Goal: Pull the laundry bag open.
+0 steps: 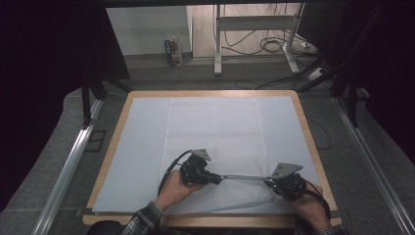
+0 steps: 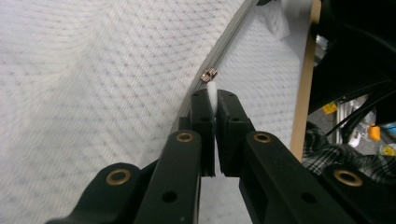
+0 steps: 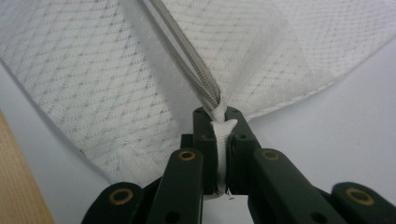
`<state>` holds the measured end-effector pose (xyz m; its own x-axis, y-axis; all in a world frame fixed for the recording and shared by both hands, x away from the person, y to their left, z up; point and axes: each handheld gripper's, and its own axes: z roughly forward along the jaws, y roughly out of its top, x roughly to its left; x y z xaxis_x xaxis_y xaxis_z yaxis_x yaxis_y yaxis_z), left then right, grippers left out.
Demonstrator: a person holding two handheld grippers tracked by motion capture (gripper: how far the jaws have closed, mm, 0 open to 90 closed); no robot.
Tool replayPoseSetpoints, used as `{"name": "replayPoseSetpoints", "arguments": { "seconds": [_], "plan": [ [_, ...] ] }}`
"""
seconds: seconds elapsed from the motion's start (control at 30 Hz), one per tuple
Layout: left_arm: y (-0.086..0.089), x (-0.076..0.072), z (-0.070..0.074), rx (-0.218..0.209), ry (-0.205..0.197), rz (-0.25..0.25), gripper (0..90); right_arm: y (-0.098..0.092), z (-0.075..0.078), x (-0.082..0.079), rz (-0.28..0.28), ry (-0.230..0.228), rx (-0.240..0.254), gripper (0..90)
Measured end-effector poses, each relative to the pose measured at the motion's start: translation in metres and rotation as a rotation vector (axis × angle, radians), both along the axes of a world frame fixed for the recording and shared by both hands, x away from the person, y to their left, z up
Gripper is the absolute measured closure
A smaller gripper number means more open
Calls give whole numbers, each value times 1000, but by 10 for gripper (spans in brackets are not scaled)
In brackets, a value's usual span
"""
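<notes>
A white mesh fabric cover [image 1: 215,132] lies flat on the table, its grey zipper [image 1: 243,177] running along the near edge. My left gripper [image 1: 219,178] is at the zipper's left end. In the left gripper view the gripper [image 2: 213,100] is shut on a white pull tab [image 2: 212,91] just behind the metal slider [image 2: 209,74]. My right gripper [image 1: 269,182] is at the zipper's right end. In the right gripper view the gripper [image 3: 218,114] is shut on the fabric end [image 3: 222,128] where the closed zipper [image 3: 187,51] stops. The zipper is stretched taut between them.
A pale mat [image 1: 142,147] covers the wooden table [image 1: 313,142]. Metal rails [image 1: 68,166] run along both sides. Beyond the far edge stand a desk frame [image 1: 218,44] and loose cables [image 1: 274,44] on the floor. Plaid sleeves [image 1: 144,220] enter from below.
</notes>
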<state>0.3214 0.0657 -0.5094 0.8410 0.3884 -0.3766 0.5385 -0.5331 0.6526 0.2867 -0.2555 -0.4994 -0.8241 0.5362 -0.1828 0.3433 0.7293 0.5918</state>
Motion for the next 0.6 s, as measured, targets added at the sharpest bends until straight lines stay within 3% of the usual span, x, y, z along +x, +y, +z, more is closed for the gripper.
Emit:
{"name": "replayPoseSetpoints", "arguments": {
  "seconds": [0.6],
  "plan": [
    [26, -9, 1, 6, -13, 54, 873, 0, 0, 0, -3, 1, 1, 847]
  ]
}}
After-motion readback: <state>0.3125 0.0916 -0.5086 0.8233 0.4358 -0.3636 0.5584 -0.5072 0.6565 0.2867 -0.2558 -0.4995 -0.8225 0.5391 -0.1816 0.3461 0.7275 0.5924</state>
